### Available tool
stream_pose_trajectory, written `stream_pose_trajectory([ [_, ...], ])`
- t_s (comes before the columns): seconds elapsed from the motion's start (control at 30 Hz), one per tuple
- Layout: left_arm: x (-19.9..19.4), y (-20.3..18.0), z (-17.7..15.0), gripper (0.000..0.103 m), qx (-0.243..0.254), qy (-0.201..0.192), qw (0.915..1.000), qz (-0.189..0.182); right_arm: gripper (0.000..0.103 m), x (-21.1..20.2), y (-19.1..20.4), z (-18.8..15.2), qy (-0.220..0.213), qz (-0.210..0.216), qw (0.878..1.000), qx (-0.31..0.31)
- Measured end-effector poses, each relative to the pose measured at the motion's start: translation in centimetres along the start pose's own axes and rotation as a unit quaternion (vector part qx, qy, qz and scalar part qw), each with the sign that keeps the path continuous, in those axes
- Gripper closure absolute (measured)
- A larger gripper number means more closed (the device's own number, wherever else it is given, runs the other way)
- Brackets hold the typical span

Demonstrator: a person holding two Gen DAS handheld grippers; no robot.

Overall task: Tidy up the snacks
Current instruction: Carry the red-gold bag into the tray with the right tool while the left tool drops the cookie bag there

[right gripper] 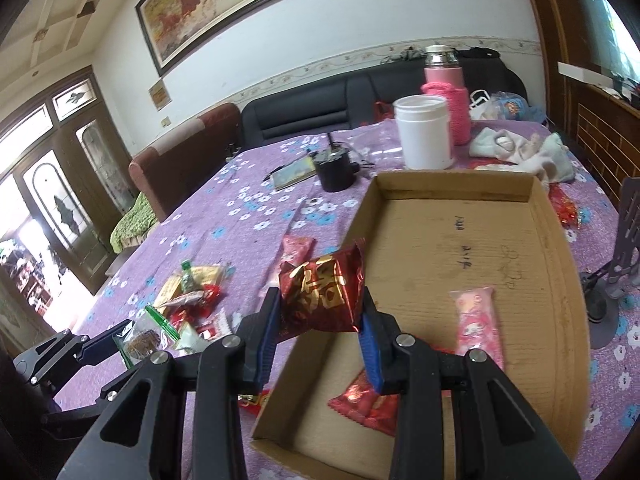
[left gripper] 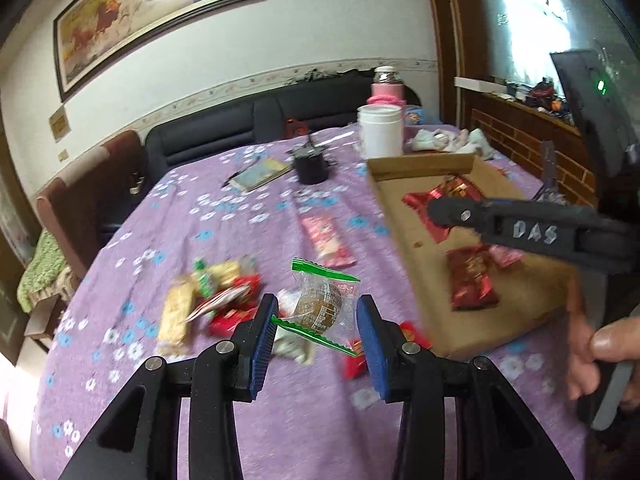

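Note:
My left gripper (left gripper: 316, 328) is shut on a clear-wrapped brown cake with green seals (left gripper: 320, 306), held above the purple tablecloth near a pile of loose snacks (left gripper: 208, 300). My right gripper (right gripper: 320, 316) is shut on a red and gold foil packet (right gripper: 322, 292), held over the left rim of the cardboard tray (right gripper: 556, 264). The tray holds a pink packet (right gripper: 478, 322) and a red packet (right gripper: 368, 402). The right gripper shows in the left wrist view (left gripper: 444, 212) over the tray (left gripper: 392, 192). The left gripper and cake show in the right wrist view (right gripper: 140, 340).
A pink packet (left gripper: 326, 240) lies on the cloth left of the tray. A white jar (right gripper: 424, 132), pink flask (right gripper: 446, 92), black cup (right gripper: 334, 174), booklet (right gripper: 294, 172) and rags (right gripper: 520, 152) stand beyond. A dark stand (right gripper: 616, 280) is right of the tray.

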State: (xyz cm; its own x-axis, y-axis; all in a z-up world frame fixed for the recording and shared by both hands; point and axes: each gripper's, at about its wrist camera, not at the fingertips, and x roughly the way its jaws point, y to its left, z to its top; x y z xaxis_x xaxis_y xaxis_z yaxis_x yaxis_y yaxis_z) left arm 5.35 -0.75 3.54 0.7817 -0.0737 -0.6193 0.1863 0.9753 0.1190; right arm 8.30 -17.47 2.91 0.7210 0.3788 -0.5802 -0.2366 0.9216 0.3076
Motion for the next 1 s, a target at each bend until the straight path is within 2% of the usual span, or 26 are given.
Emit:
stream_pose_trajectory([
  [0.2, 1.1, -3.2, 2.7, 0.060, 0.001, 0.007, 0.9980, -0.063, 0.068, -0.6, -3.4, 0.7, -0.006, -0.027, 0.999, 0.041],
  [0.43, 4.2, -8.0, 3.2, 0.060, 0.003, 0.033, 0.9909, -0.131, 0.068, -0.2, -7.0, 0.9, 0.007, -0.075, 0.994, 0.079],
  [0.67, 6.2, -10.9, 2.1, 0.061, 0.026, 0.049, 0.9855, -0.160, 0.068, 0.6, -9.3, 0.4, 0.030, -0.114, 0.987, 0.104],
  [1.0, 6.6, -11.0, 1.4, 0.061, 0.027, 0.058, 0.9817, -0.179, 0.067, 1.3, -9.9, -0.2, 0.043, -0.132, 0.984, 0.113],
])
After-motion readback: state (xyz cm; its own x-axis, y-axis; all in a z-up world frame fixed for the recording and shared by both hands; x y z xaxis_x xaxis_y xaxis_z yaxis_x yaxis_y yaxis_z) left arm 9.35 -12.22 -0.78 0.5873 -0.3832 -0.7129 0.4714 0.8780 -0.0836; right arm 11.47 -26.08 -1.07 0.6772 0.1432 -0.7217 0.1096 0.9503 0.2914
